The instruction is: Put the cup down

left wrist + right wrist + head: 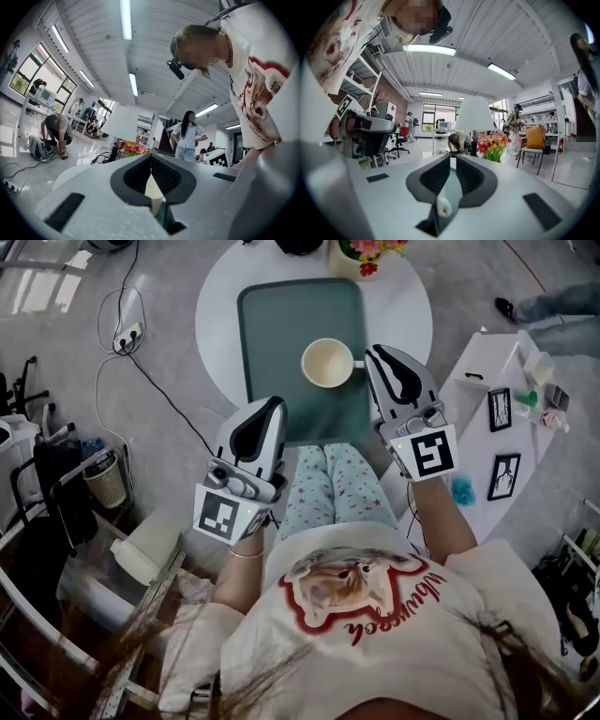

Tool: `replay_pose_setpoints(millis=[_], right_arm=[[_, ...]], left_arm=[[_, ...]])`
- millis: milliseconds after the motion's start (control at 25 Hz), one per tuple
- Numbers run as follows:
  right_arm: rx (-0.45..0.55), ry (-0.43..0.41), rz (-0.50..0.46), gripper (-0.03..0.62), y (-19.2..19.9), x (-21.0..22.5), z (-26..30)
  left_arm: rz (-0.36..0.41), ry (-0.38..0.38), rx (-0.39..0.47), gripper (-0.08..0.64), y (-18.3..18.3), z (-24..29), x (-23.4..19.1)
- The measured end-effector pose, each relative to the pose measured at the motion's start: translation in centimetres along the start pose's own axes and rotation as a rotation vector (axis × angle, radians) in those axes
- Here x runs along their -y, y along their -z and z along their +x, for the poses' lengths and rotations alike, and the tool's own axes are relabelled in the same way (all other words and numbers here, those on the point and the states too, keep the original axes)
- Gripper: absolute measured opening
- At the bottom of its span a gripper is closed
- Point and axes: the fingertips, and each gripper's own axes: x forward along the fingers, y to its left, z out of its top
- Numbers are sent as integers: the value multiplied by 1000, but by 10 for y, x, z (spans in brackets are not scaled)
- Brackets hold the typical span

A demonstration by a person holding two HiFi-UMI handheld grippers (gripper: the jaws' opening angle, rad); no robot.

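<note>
A cream cup (326, 362) stands upright on a teal tray (281, 324) on the round white table (412, 306); its handle points right. My right gripper (373, 353) reaches that handle from the right. In the right gripper view the jaws (453, 160) are nearly closed and the white handle (443, 206) shows in the narrow gap between them. My left gripper (271, 405) hovers at the tray's near left part, shut and holding nothing; in the left gripper view the cup (153, 192) shows as a cream sliver behind its jaws (151, 159).
A pot of flowers (362, 253) stands at the table's far edge. A white side table (487, 381) with picture frames is at the right. A power strip (127, 337) and cables lie on the floor at the left, with a basket (106, 482) and chairs nearby.
</note>
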Motion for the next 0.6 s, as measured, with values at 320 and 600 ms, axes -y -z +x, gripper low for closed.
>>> replay_pose_setpoints(millis=[320, 600], right_arm=[[63, -30, -20, 43, -47, 5, 7], [98, -14, -14, 32, -92, 8, 11]], left_arm=[[18, 16, 5, 14, -20, 10, 7], [84, 30, 34, 14, -49, 11, 5]])
